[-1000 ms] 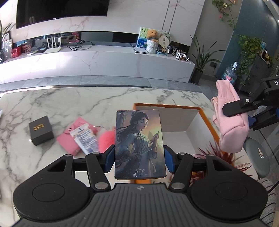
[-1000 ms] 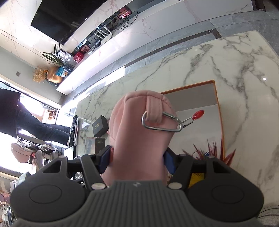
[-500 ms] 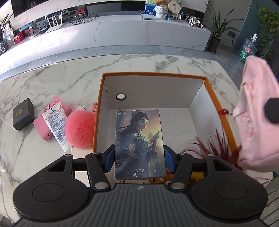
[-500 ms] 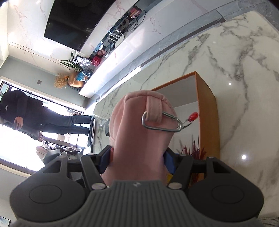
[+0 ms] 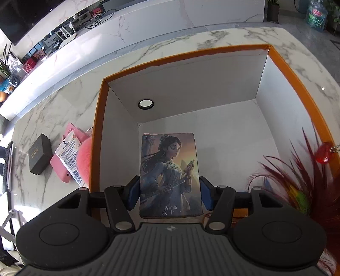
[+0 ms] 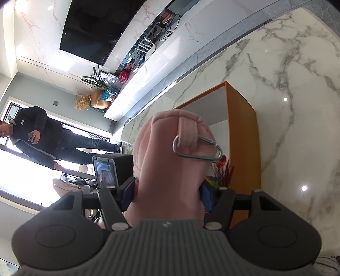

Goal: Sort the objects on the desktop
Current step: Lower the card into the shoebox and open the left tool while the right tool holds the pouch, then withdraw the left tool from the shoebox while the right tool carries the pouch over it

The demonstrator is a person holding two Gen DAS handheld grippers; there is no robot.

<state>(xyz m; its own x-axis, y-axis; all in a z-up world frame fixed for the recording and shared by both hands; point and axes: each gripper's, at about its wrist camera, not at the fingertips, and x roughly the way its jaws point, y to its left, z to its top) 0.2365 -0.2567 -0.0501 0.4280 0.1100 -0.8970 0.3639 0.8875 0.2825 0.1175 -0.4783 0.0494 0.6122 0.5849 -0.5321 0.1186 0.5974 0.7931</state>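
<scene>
While clamped by its long edges in the left tool (image 5: pixel 169 196), card (image 5: pixel 170 174) pointing ahead, box (image 5: pixel 96 135) floor directly below; right tool (image 6: pixel 167 196) gripping pouch (image 6: pixel 170 161) beside box wall.

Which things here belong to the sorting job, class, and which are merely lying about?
Part of the job:
- illustrated card in the left hand-held gripper
- pink pouch in the right hand-held gripper
- orange box
- black box, pink wallet, tube, pink pompom

Just lying about:
- television
- potted plant
- water jug
</scene>
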